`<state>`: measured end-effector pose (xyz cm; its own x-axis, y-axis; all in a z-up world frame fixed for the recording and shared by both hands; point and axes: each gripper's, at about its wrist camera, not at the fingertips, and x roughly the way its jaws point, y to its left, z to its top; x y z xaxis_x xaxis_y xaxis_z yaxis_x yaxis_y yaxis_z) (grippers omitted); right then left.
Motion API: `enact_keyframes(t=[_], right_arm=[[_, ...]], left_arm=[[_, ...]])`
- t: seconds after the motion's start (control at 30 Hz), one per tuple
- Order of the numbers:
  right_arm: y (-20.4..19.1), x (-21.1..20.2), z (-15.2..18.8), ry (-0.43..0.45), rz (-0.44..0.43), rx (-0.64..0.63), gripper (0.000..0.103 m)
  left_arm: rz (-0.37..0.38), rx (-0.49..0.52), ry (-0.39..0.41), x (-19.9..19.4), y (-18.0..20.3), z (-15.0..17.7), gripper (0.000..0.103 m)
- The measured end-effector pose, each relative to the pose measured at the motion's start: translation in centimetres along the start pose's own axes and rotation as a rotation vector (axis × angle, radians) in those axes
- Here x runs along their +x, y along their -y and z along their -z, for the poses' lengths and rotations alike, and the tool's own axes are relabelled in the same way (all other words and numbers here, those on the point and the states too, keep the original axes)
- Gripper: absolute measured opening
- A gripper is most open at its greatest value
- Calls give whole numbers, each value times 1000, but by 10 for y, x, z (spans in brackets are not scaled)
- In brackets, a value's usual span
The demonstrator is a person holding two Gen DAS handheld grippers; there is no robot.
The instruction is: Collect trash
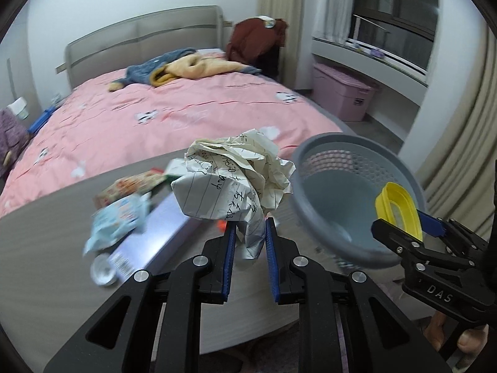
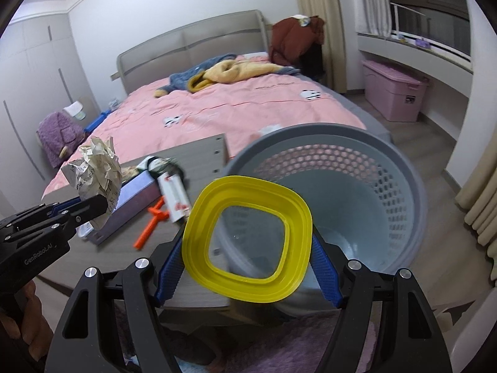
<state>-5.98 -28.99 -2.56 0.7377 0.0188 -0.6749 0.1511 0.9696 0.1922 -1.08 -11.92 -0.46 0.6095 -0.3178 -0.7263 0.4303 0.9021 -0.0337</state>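
My left gripper (image 1: 249,239) is shut on a crumpled ball of lined paper (image 1: 236,180), held above the grey table; the paper also shows in the right wrist view (image 2: 96,174). My right gripper (image 2: 248,248) is shut on a yellow plastic lid (image 2: 248,242) with a clear middle, held over the rim of a grey perforated basket (image 2: 357,192). In the left wrist view the basket (image 1: 348,192) is to the right of the paper, with the lid (image 1: 397,211) at its near rim.
On the grey table (image 2: 202,161) lie a lavender box (image 1: 155,233), a blue-white wrapper (image 1: 118,217), a printed packet (image 1: 130,186), a small round cup (image 1: 102,269), a white tube (image 2: 174,195) and an orange plastic piece (image 2: 152,223). A pink bed (image 1: 186,115) lies behind.
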Motion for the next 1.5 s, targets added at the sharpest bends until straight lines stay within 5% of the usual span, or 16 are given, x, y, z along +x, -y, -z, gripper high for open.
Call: enact_keyframes(t=[0.53,0.77,1.0,1.5], right_arm=[[86,32,-19,-61,93,121,70],[96,43,-22,-82,104,126,71],[96,43,-25,-75,114,126,75],[98,42,-20,-79,118,146,78]], left_arm=[[177,147,-129,89,82,-37,19],[181,148,-148,103,86,-41,22],[174,136,-125,97,84,-43,46],[138,83,-116,88,71,-42,54]])
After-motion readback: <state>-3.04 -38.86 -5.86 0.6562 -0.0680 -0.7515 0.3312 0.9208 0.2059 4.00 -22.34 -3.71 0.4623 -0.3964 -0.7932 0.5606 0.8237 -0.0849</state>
